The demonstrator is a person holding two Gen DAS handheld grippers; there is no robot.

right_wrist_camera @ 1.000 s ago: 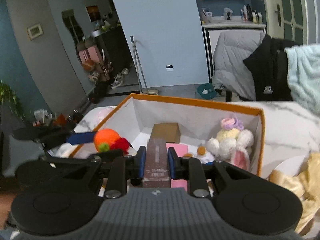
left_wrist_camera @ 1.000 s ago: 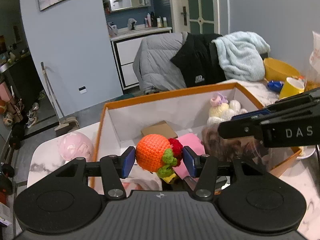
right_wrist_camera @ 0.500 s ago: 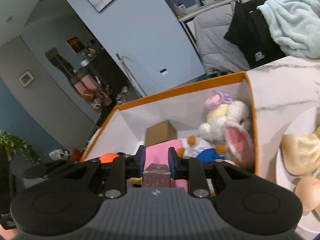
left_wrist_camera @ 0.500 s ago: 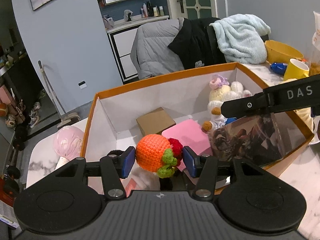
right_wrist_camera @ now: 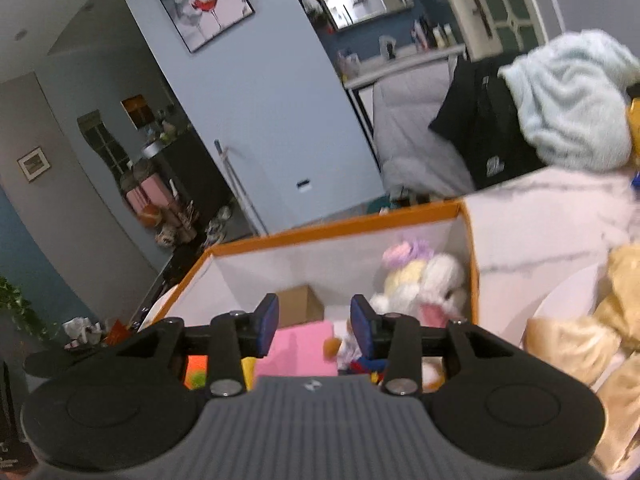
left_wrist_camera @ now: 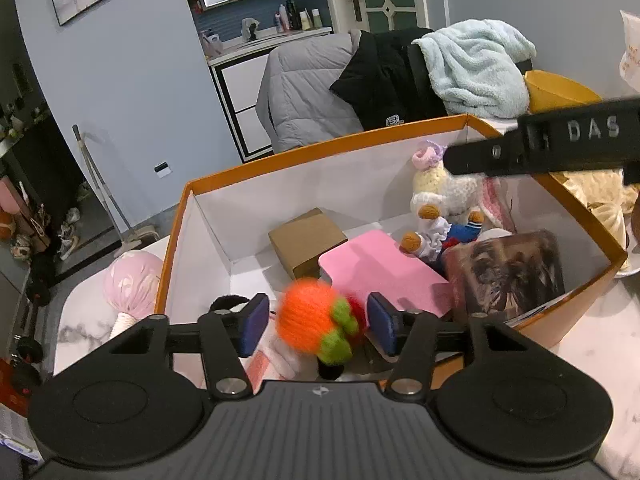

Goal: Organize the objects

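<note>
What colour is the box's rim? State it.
Orange. The box rim runs bright orange above white inner walls; the left wrist view shows it best.

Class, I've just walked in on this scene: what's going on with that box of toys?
A person with a gripper in each hand is packing things into an orange-rimmed box. The left gripper has just been opening around an orange crocheted toy, blurred, with a gap at each pad. The right gripper has also just been opening, with nothing between its fingers; a dark patterned box stands in the big box beside a pink pad and a crocheted bunny.
</note>
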